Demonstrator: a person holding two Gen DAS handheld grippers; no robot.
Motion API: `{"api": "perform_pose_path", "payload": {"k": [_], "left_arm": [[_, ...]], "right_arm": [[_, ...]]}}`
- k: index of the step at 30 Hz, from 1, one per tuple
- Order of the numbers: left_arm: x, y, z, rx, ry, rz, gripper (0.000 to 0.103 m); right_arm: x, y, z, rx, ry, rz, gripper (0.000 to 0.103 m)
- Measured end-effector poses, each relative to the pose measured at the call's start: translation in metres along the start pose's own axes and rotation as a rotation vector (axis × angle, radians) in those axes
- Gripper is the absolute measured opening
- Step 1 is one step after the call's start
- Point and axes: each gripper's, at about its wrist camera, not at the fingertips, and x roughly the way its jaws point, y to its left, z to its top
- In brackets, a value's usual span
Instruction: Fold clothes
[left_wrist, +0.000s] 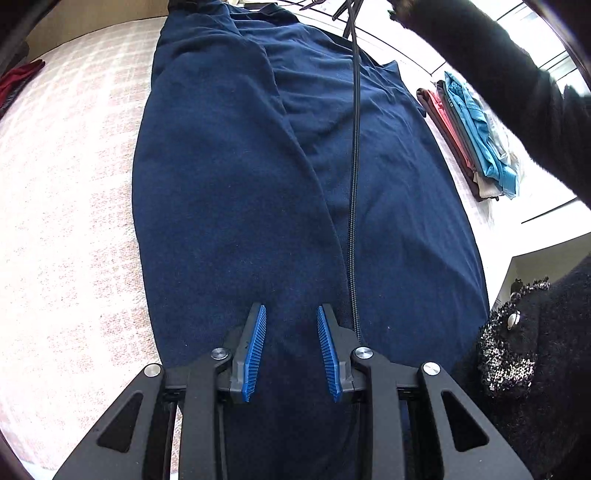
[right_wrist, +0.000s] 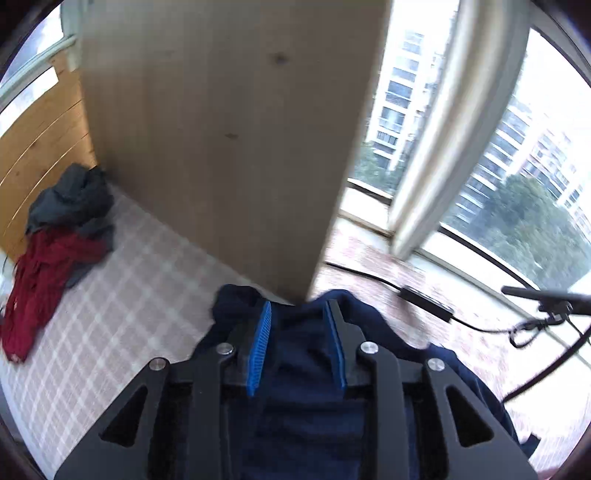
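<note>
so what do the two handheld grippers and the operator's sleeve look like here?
Both match: the left gripper and the right gripper have matte black angular linkage arms with triangular cut-outs and round silver pivot bolts, ending in fingers lined with ribbed blue rubber pads. A black braided cable runs by the left one. The person wears a fuzzy black sleeve and a black top with sparkly tweed trim.

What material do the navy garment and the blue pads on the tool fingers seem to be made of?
Navy garment: probably soft knit cotton, matte, with gentle wrinkles and faint lint. Pads of the left tool: likely rubber or soft plastic, judging by the moulded fine ridges.
</note>
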Motion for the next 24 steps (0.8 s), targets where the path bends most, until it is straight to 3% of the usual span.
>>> {"api": "perform_pose_path", "payload": {"k": [4, 8, 10, 11, 14, 19, 21, 24], "left_arm": [[0.000, 0.003, 0.001, 0.000, 0.003, 0.001, 0.028], [-0.001, 0.007, 0.001, -0.005, 0.001, -0.002, 0.028], [-0.001, 0.006, -0.001, -0.008, -0.003, -0.006, 0.028], [-0.001, 0.006, -0.001, -0.010, -0.005, -0.008, 0.028], [-0.003, 0.007, -0.003, -0.013, -0.009, -0.015, 0.028], [-0.003, 0.008, -0.002, -0.008, -0.009, -0.010, 0.028], [-0.001, 0.006, -0.001, -0.007, -0.008, -0.005, 0.028], [-0.001, 0.005, -0.001, -0.008, -0.009, -0.003, 0.029]], "right_arm": [[0.036, 0.045, 0.020, -0.216, 0.062, -0.098, 0.042], [0.080, 0.055, 0.022, -0.301, 0.202, -0.137, 0.042], [0.086, 0.050, 0.020, -0.298, 0.223, -0.135, 0.037], [0.083, 0.043, 0.021, -0.263, 0.211, -0.104, 0.004], [0.058, 0.023, 0.027, -0.173, 0.114, -0.030, 0.006], [0.022, 0.002, 0.036, -0.122, -0.061, -0.068, 0.006], [0.028, 0.008, 0.035, -0.164, -0.061, -0.105, 0.006], [0.050, 0.023, 0.030, -0.248, 0.022, -0.174, 0.012]]}}
